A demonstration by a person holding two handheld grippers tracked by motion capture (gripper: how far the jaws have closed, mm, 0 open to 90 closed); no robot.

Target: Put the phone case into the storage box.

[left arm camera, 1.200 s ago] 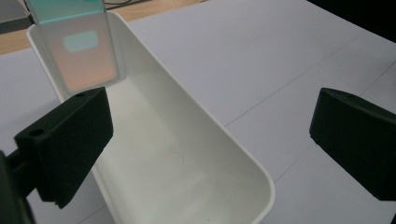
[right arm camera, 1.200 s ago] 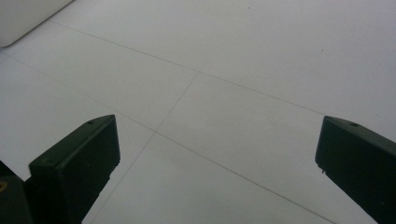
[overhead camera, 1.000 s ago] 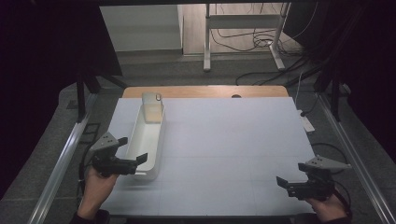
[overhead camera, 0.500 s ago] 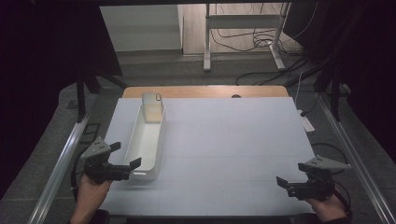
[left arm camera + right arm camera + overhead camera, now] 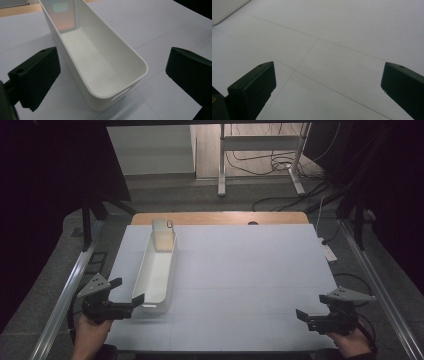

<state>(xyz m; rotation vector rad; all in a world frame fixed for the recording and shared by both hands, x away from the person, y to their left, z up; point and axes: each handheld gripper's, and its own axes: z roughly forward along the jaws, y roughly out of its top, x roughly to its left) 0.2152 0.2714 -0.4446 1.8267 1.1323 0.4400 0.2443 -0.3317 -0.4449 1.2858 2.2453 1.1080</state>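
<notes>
Right now I have the left gripper (image 5: 127, 291) spread wide at the near end of the long white bin (image 5: 159, 265), which lies lengthwise down the left side of the white table (image 5: 250, 270). Through the left gripper view, the bin's rounded near end (image 5: 117, 92) sits between my two black jaws, with clear table on either side of it, so I am touching nothing yet. A small handle slot shows in that end wall. At the far end of the bin stands a pale flat thing (image 5: 162, 237); it looks like a card or a packet leaning against the end wall, but the picture is too soft for me to be sure.

My right gripper (image 5: 306, 317) rests at the near right corner of the table, released and holding nothing, well apart from the bin. Its own view looks across bare white table, with a corner of the bin (image 5: 224, 10) at the upper left.

I judge this to be the approach: the left gripper is lined up on the bin and has not taken hold. For the next move I would need to ease forward until one jaw drops inside the end wall and the other stays outside, then pinch the thin rim squarely so the light bin does not skid or twist.
</notes>
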